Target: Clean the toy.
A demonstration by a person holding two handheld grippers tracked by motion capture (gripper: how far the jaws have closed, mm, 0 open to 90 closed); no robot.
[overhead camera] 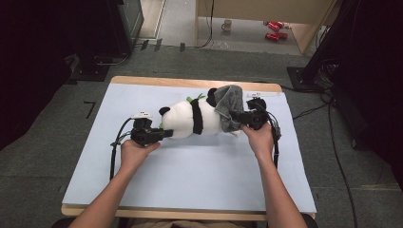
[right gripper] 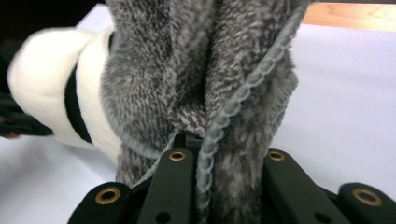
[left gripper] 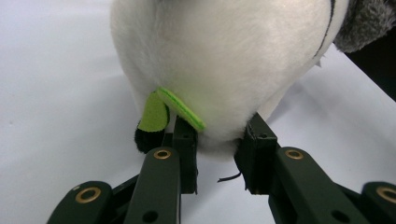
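On white-covered bench, plush panda laid sideways, clamped by left claw, grey towel pinched by right claw.

High view: fixed above the near edge of the pale blue table, facing forward and down; the black-and-white plush panda lies at mid-frame, floor beyond it.
Left gripper view: rides on the left gripper, level with the table, very near the panda's white head end.
Right gripper view: rides on the right gripper, very near the grey fleecy cloth at the panda's other end.
Shared: all three show the panda and the table; the cloth lies in each.
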